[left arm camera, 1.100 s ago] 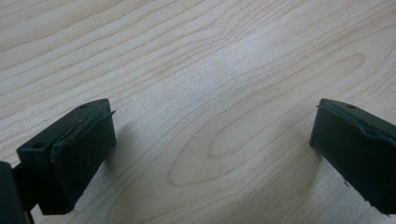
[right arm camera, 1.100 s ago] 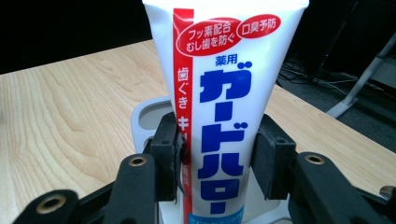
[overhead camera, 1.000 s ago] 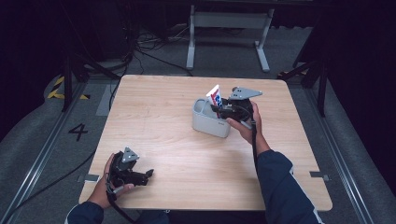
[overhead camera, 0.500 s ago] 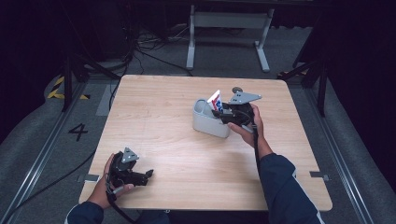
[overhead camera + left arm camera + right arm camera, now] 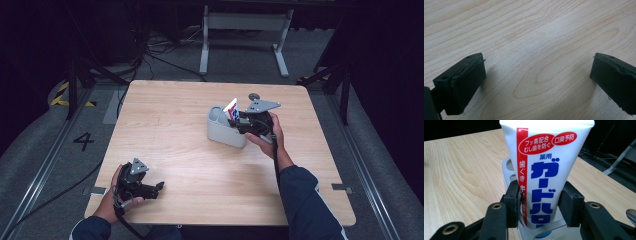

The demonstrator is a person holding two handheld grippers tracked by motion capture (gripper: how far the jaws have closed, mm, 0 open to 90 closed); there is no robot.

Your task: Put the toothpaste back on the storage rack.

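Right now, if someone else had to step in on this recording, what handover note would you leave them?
Right gripper: shut on the toothpaste tube, gripping its lower part; the tube stands upright with its bottom end down in the grey holder near the middle of the table.
Left gripper: open, holding nothing, low over bare wood at the near left corner.
Done: tube lowered into the holder, as far as the pictures show.
Left: probably open the right jaws and draw back; whether the tube is fully seated cannot be told.
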